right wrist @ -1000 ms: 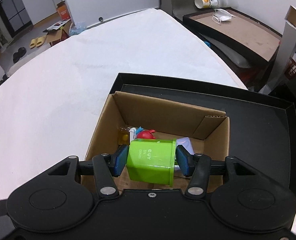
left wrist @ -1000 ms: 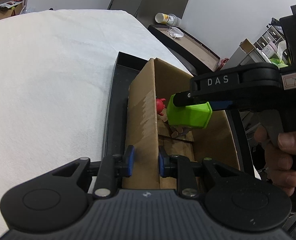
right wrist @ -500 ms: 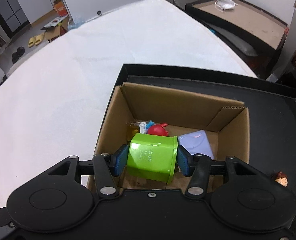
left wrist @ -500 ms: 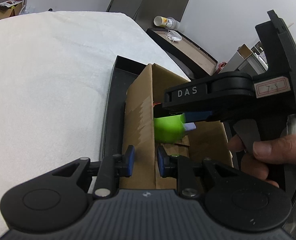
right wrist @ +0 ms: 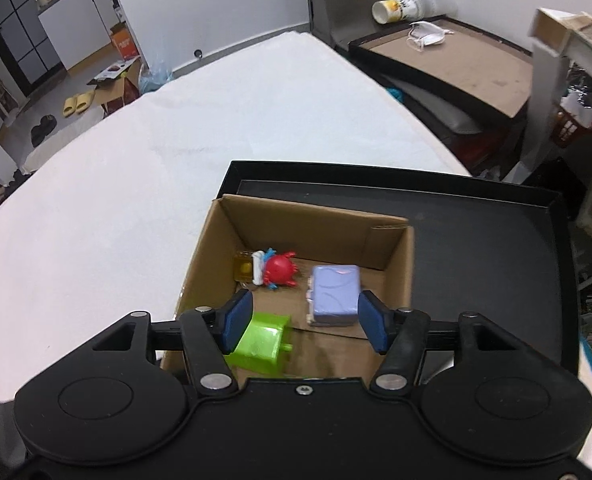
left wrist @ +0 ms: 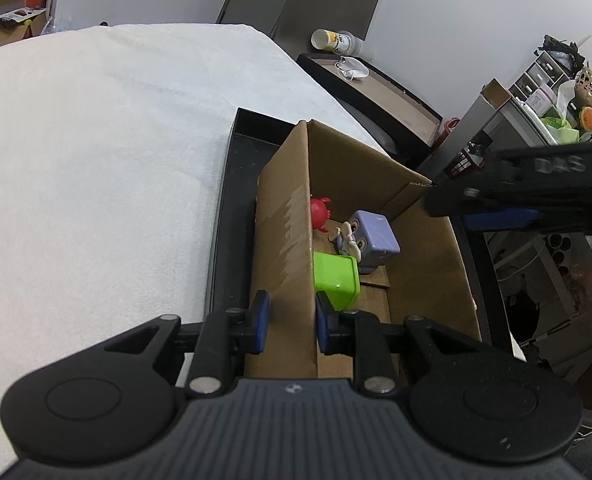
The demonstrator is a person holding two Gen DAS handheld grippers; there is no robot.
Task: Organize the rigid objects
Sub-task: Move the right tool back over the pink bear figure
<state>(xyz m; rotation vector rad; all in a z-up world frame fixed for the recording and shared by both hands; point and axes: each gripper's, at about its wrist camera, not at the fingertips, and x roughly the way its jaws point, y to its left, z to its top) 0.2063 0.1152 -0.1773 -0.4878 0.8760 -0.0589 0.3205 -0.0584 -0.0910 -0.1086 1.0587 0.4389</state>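
The left gripper (left wrist: pixel 292 322) clamps the brown cardboard box's (left wrist: pixel 284 240) side wall, presumably steadying it, while the right gripper (right wrist: pixel 303 320) hangs wide open and empty above the lime-green plastic cube (right wrist: pixel 262 344) lying inside just beneath its left finger.

Both wrist views look down closely into the cardboard box (left wrist: pixel 375 184) (right wrist: pixel 307 224), left from its side wall.

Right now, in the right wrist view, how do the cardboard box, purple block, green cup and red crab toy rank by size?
1. cardboard box, clearly largest.
2. purple block and green cup: look alike, and the cup is nearer and partly hidden, so unranked.
3. red crab toy, smallest.
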